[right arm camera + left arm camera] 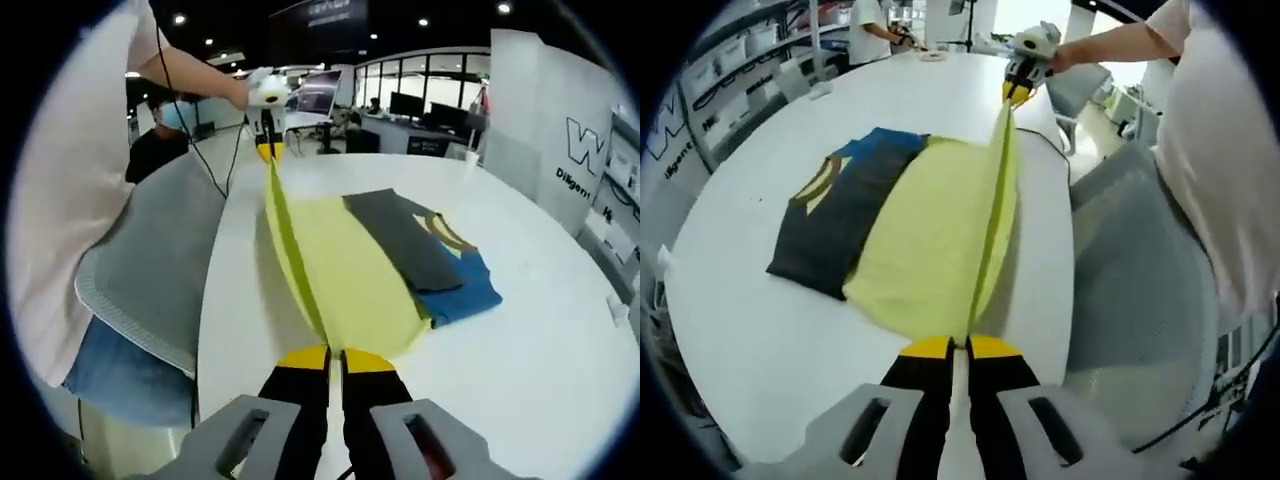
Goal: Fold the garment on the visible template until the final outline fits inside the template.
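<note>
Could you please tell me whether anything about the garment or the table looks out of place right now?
Nothing looks damaged or spilled. The garment is mid-fold: its yellow edge is lifted off the white table, stretched taut between the left claw and the right claw; the rest lies flat.

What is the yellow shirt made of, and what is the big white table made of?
The yellow shirt looks like soft, thin, matte fabric: it hangs in a taut fold between the left claw and right claw. The white table looks hard and smooth, maybe laminate or painted wood; its faint sheen doesn't settle which.
</note>
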